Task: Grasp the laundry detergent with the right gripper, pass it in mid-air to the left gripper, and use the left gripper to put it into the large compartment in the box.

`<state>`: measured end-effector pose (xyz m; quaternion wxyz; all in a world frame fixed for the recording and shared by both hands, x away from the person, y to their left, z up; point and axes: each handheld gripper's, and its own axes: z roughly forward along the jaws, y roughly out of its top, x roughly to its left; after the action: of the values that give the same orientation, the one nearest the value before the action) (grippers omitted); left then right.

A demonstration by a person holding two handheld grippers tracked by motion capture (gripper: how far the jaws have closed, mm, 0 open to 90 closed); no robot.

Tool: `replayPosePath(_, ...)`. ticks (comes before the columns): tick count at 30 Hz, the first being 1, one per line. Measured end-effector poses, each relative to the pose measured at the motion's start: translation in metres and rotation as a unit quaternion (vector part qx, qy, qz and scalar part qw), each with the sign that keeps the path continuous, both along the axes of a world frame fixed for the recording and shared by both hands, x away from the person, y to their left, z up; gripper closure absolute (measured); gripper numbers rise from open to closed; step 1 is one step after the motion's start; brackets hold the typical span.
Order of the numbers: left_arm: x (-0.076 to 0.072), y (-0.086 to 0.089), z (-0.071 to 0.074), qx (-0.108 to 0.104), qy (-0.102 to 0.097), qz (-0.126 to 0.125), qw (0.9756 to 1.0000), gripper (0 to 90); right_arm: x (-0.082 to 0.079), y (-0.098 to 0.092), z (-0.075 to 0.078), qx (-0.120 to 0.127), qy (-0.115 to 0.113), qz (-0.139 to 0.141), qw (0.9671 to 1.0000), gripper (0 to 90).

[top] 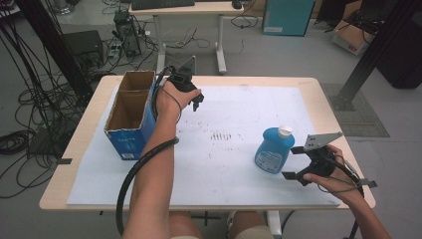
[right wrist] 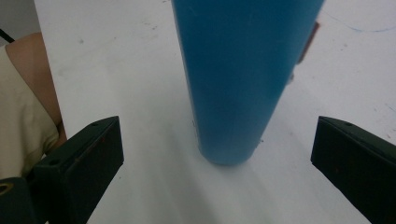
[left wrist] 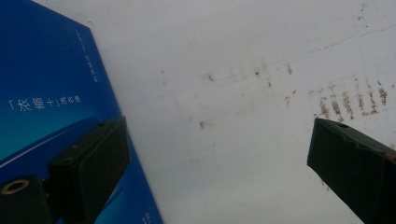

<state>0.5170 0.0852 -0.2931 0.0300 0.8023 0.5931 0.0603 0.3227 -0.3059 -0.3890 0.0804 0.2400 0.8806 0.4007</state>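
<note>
Bottle (top: 274,149) upright, just beyond wide-open right gripper (top: 297,163), clear of table edge (top: 318,205)

A box (top: 130,115) stands at the table's (top: 318,94) far left; a bottle (top: 274,149) stands upright near right, apparently well apart from it.

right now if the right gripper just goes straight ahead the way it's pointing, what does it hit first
Most likely the blue bottle. In the right gripper view it stands upright on the white sheet, centred ahead of the right gripper, whose jaws are wide open and apart from it. How much gap remains is unclear.
</note>
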Motion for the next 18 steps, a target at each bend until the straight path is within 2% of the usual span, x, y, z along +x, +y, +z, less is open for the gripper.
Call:
replayPosePath(5,-0.001,0.003,0.002,0.0,-0.003,0.004,1.0,6.4,0.002,0.008,-0.005,0.009,-0.006,-0.006,0.9999,2.2)
replayPosePath(10,-0.001,0.006,0.002,0.003,-0.002,0.005,1.0,6.4,0.005,0.011,-0.006,0.02,-0.023,-0.004,0.9995,2.0)
replayPosePath(18,-0.001,0.004,0.001,0.002,0.0,0.006,1.0,6.4,0.005,0.013,-0.007,0.021,-0.028,-0.003,0.9994,1.9)
